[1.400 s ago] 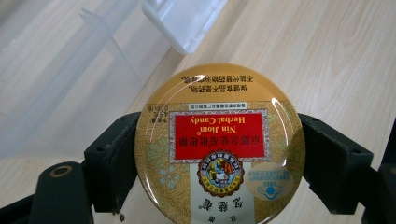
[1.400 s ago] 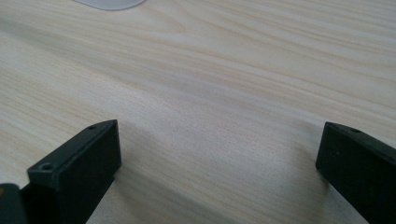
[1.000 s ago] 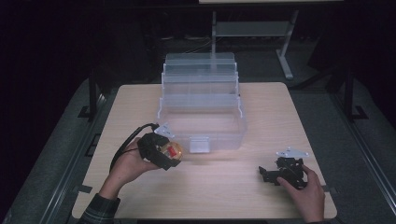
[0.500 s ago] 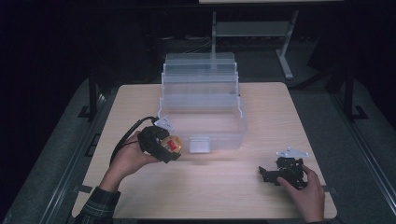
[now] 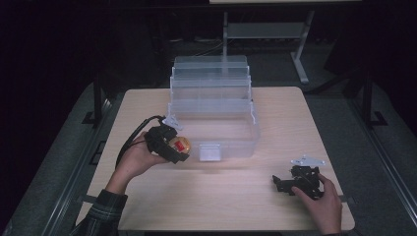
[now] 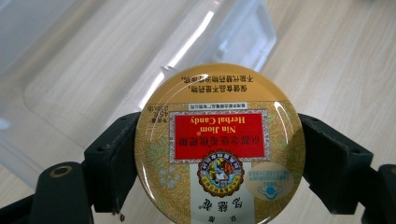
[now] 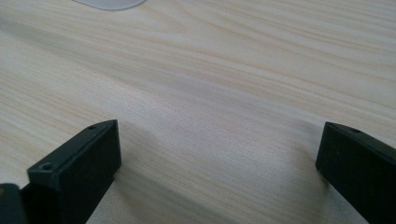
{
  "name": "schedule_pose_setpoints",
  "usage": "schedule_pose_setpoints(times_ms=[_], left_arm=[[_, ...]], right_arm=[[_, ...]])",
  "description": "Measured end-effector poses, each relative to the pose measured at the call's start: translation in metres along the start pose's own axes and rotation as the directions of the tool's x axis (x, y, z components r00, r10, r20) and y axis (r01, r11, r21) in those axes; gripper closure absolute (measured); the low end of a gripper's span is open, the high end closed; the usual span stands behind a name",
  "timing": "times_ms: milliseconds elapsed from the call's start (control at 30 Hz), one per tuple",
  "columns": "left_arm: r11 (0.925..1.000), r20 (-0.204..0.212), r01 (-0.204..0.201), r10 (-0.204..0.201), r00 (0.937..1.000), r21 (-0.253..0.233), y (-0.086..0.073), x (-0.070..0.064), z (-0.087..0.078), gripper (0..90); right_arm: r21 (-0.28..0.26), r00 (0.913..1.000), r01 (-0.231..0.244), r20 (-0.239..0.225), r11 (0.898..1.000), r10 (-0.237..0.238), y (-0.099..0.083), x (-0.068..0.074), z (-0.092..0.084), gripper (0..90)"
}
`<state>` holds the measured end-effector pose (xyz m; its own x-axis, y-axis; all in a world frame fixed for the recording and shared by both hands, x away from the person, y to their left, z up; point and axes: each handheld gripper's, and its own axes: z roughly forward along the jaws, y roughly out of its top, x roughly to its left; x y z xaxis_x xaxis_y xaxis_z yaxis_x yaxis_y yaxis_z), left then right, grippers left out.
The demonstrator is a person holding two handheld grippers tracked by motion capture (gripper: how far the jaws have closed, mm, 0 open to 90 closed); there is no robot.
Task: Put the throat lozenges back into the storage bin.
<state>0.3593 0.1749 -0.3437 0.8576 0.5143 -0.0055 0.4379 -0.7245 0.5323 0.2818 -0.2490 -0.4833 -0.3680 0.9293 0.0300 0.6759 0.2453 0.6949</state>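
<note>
The pale wooden worktop (image 5: 236, 206) has wide bare stretches across its near half and along its right side. A clear plastic box (image 5: 212, 113) with stepped open trays stands at the middle of the worktop towards the far edge, its front latch facing the person. The left hand-held gripper (image 5: 176, 147) is lifted just beside the box's front left corner, near its rim; in the left gripper view its jaws are clamped on either side of a round gold candy tin (image 6: 219, 144) with a red label, the clear box wall lying close beyond it. The right hand-held gripper (image 5: 282, 183) rests low near the front right of the worktop, well apart from the box, its jaws standing wide apart over bare wood.
</note>
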Motion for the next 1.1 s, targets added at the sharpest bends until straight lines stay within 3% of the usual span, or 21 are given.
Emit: schedule_pose_setpoints(times_ms=[500, 1100], left_arm=[[0.9996, -0.026, 0.03, -0.03, 0.9992, 0.003, 0.008, 0.018, 0.0, 19.7], [0.9994, -0.059, 0.034, -0.034, 0.9977, 0.004, 0.02, 0.034, 0.001, 19.7]], right_arm=[[0.0, 1.0, 0.0, 0.001, 1.0, 0.0, 0.0, 0.0, 0.0, 0.0], [0.0, 1.0, -0.001, 0.001, 1.0, 0.001, 0.0, 0.0, 0.0, 0.0]])
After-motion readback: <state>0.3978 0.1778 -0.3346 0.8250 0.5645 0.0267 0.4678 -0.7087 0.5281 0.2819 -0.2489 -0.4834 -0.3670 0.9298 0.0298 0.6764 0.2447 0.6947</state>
